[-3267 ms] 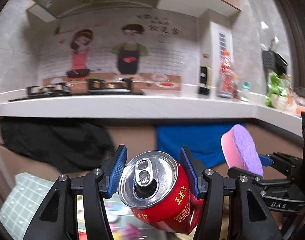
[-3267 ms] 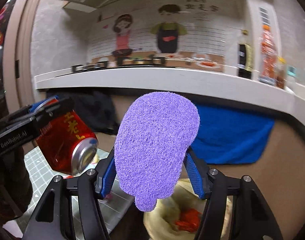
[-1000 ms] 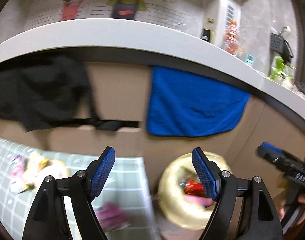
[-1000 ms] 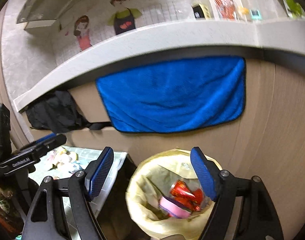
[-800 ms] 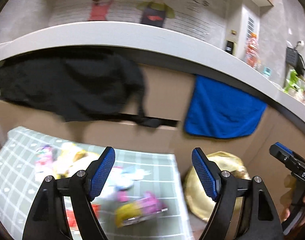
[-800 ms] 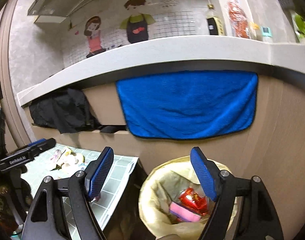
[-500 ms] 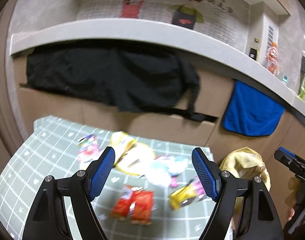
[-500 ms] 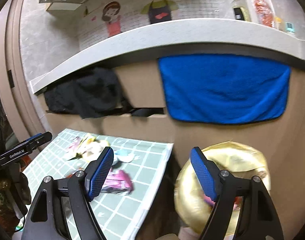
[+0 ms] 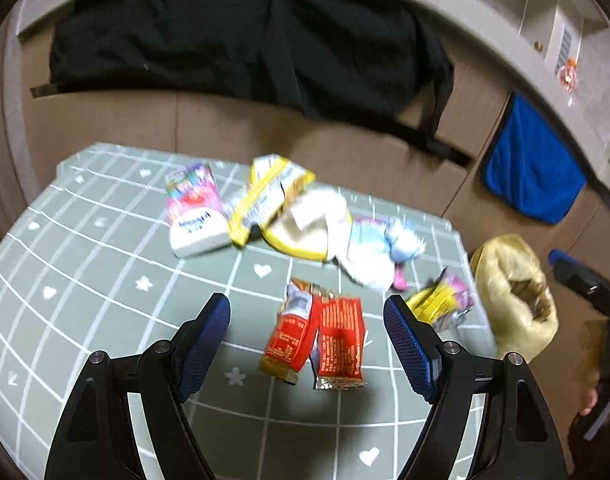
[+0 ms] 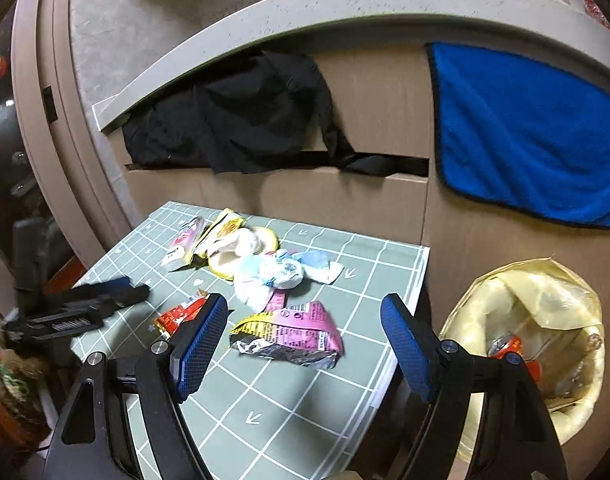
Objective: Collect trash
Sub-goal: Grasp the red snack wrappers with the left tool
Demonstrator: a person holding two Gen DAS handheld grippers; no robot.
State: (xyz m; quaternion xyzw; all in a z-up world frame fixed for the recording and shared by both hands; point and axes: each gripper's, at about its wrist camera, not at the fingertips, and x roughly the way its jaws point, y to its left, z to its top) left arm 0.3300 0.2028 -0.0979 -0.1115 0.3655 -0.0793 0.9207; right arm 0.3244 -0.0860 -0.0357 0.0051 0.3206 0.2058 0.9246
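My left gripper (image 9: 307, 340) is open and empty above the green grid table (image 9: 105, 280), with two red snack wrappers (image 9: 319, 340) lying between its fingers. My right gripper (image 10: 305, 344) is open and empty over a crumpled pink and yellow wrapper (image 10: 289, 334), which also shows in the left wrist view (image 9: 441, 304). Further back lie a pink and white packet (image 9: 193, 212), a yellow wrapper (image 9: 265, 200) and white crumpled tissue (image 9: 361, 244). The yellow trash bag (image 10: 545, 320) stands to the right of the table with a red can (image 10: 513, 346) inside.
A black cloth (image 9: 241, 40) and a blue towel (image 10: 529, 132) hang from the counter over the beige cabinet fronts behind the table. The left gripper shows in the right wrist view (image 10: 85, 304) at the table's left edge. The table's right edge (image 10: 417, 280) borders the bag.
The can and the purple sponge left my grippers and lie in the bag. Both grippers have swung left from the bag and lowered toward the wrappers on the table.
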